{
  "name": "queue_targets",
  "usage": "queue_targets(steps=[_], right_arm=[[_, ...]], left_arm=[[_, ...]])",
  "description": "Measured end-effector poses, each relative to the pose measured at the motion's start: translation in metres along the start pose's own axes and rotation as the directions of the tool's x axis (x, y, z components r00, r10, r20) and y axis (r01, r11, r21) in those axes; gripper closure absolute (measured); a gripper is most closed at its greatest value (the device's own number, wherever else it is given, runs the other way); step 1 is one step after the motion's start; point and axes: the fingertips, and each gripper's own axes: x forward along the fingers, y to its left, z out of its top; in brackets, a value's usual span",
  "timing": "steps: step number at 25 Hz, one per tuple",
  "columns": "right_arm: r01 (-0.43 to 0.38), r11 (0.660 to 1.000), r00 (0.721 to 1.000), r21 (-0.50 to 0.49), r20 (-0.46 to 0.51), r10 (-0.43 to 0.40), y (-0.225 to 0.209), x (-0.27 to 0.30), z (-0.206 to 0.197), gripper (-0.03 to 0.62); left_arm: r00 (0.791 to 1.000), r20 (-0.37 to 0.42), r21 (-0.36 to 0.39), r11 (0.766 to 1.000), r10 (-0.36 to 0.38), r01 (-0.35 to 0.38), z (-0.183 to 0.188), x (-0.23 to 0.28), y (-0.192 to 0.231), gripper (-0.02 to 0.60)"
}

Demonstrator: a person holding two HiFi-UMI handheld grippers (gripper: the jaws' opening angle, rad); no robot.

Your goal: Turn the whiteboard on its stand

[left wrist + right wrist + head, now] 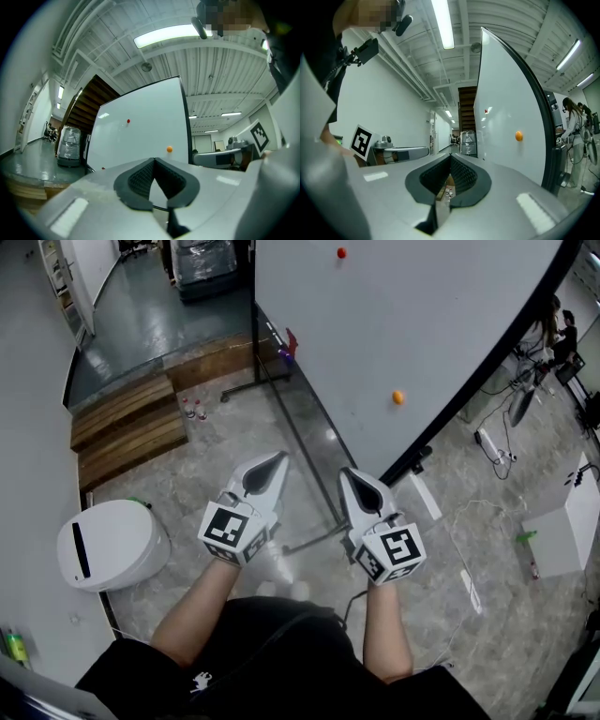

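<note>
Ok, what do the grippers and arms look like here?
Both the left gripper and right gripper are white tapered shells with dark ribbed pads and a cube of black-and-white square markers. The person wears a black short-sleeved top.

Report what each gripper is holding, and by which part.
Nothing is held. The left gripper and the right gripper both have their jaws shut together with nothing between them. The whiteboard stands ahead, ungripped.
</note>
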Motion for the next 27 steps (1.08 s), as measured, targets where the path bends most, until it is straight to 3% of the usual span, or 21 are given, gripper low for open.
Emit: queue_targets(steps=[27], right_arm=[[-0.019, 1.0, 1.0, -0.012, -0.014, 0.018, 0.002, 0.002, -0.005, 0.586]], left_arm=[[1.0, -0.023, -0.011, 1.0, 0.019, -0.019, -0.005, 0.004, 0.009, 0.58]])
